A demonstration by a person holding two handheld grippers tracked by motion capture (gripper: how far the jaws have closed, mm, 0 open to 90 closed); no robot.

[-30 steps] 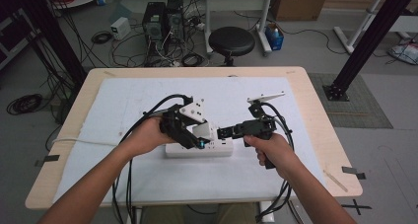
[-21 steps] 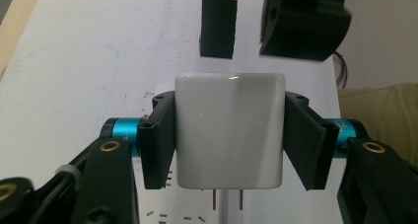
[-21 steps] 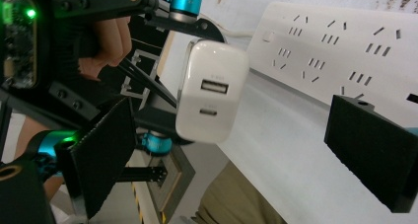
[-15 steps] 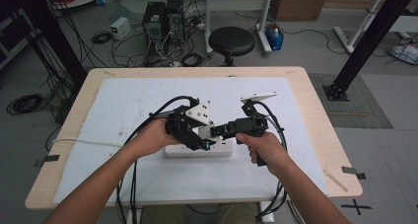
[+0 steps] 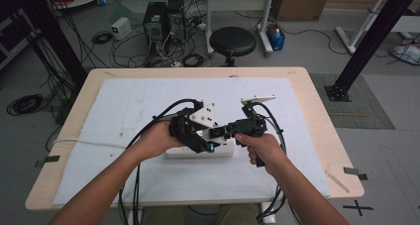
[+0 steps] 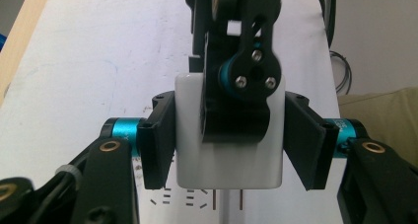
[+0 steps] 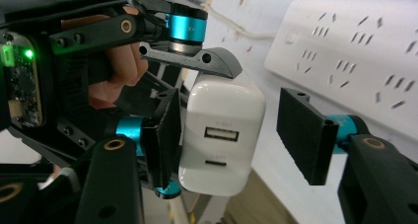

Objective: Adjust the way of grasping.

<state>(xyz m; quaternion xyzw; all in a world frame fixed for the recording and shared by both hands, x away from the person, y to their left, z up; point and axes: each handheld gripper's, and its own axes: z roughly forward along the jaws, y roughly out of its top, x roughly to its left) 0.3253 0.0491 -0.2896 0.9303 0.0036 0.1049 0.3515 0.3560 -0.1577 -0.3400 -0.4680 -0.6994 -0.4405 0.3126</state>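
**Two grippers meet at a white charger above a power strip**

Cables, computer towers (image 5: 159, 16) and a black stool (image 5: 233, 40) crowd the floor beyond a wooden table (image 5: 317, 106) covered by a white mat (image 5: 124, 111). Seen from the high view, two forearms come in from below. The left hand (image 5: 157, 140) and the right hand (image 5: 261, 148) bring the left gripper (image 5: 204, 144) and the right gripper (image 5: 218, 132) together at the middle of the mat, directly over a white power strip (image 5: 198, 153). Black cables loop from both tools toward the near edge of the table.

Looking along the left gripper (image 6: 229, 150), a white charger (image 6: 187, 155) sits between its two black jaws. The left jaw lies against the charger's side; the right jaw shows a thin gap, so I cannot tell whether the grasp is firm. A black jaw of the other tool crosses the front of the charger. Socket slots of the power strip (image 6: 197, 199) show just under it.

From the right gripper (image 7: 236, 135), the charger (image 7: 222, 135) faces the camera with two ports. The near left jaw touches its side, while the right jaw stands well clear, so these jaws are released. The left gripper (image 7: 197, 61) clasps the charger from behind, with the left hand (image 7: 118, 71) behind it. The power strip (image 7: 355, 51) lies on the mat beyond.
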